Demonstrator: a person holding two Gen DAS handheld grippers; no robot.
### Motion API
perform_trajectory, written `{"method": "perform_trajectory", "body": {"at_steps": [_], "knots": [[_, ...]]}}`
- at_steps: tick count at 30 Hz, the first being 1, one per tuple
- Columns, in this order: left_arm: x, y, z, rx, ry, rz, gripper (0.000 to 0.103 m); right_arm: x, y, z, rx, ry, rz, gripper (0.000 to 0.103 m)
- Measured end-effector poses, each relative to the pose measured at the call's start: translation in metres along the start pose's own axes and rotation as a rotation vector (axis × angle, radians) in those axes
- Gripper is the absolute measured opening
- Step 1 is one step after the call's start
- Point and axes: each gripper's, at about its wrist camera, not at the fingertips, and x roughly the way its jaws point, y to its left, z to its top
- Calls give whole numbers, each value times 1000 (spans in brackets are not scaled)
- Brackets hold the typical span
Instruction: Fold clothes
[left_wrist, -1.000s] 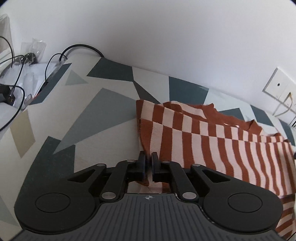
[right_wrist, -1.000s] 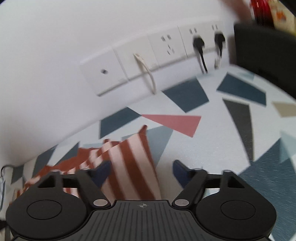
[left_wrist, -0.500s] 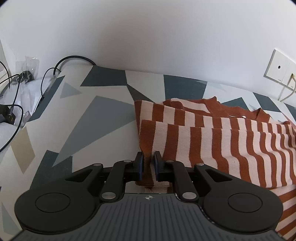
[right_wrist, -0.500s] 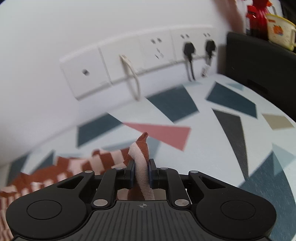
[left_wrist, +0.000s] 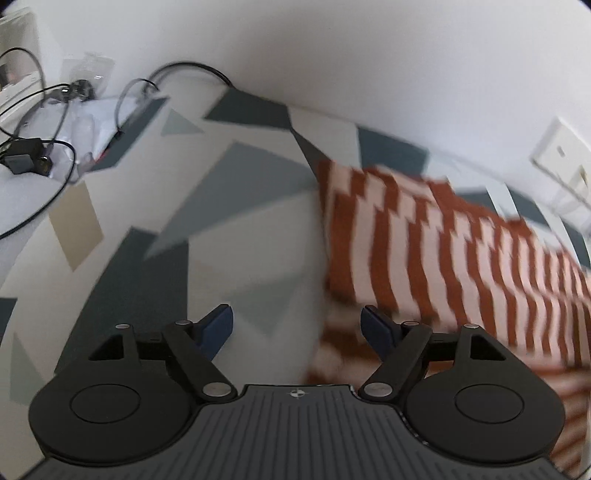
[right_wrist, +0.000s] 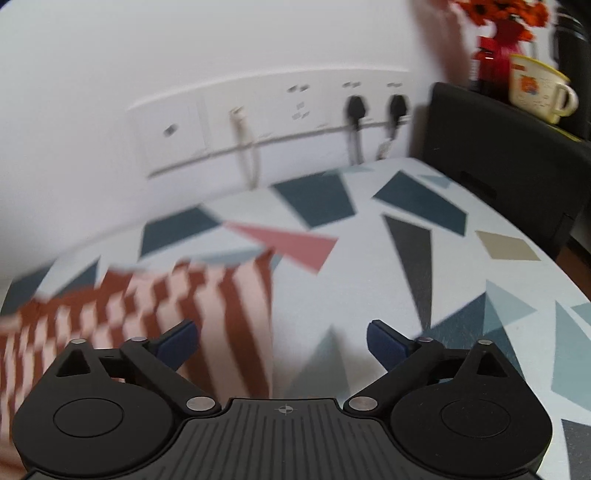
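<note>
The folded garment lies on the tabletop near its back edge along the wall. Cables sit at the far left corner, a mug on the cabinet beyond the right edge.

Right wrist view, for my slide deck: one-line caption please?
Right gripper opening beside the folded striped garment on the patterned table.

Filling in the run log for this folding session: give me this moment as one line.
task: fold clothes | left gripper: jaws opening, nothing gripped | right gripper: jaws opening, nothing gripped | striped garment: lying folded on table
</note>
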Motion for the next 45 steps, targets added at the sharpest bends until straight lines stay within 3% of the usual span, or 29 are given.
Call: {"method": "perform_trajectory", "body": {"at_steps": [5,8,9,12,15,16,18,19,20,21,22,23,26,29,32,33,34,36,39,41,45], "knots": [[0,-16,-4,53,-21,-12,78,0,-2,-13,-39,34,70,94],[6,-26,7,47,-62,-14,78,10,-13,0,101,10,127,91],[10,-30,11,60,-73,-3,78,15,-19,5,163,3,153,86],[27,-40,24,76,-73,84,78,42,-38,19,351,23,229,81],[35,-38,30,48,-73,83,78,64,-37,31,377,42,248,76],[37,-37,31,43,-74,75,75,69,-33,34,363,51,262,74],[36,-37,32,46,-68,58,66,71,-22,40,319,76,303,23],[35,-37,33,42,-60,47,57,68,-14,44,281,81,306,16],[33,-36,33,35,-54,33,49,62,-6,47,241,67,307,16],[30,-37,33,38,-59,29,29,55,2,49,194,44,313,16],[27,-38,32,46,-67,29,16,47,10,50,142,18,331,16],[24,-39,32,53,-76,28,10,41,16,50,100,-6,344,15],[21,-36,32,53,-76,11,10,33,27,52,0,-51,286,10],[24,-28,32,19,-62,-5,11,39,25,56,-3,-54,224,10],[25,-23,31,-10,-68,-6,15,45,19,60,69,-33,235,11],[25,-24,30,-12,-72,8,22,47,19,61,85,-29,232,15],[24,-24,30,-13,-76,25,42,48,19,60,89,-19,204,21],[23,-22,29,-15,-56,38,75,49,19,59,96,0,146,67],[4,-19,25,5,-64,10,75,36,12,56,94,-20,166,80],[-10,-18,21,29,-61,13,75,28,6,52,78,-5,184,100],[-31,-10,-2,53,18,10,79,13,-3,35,25,21,188,101]]}}
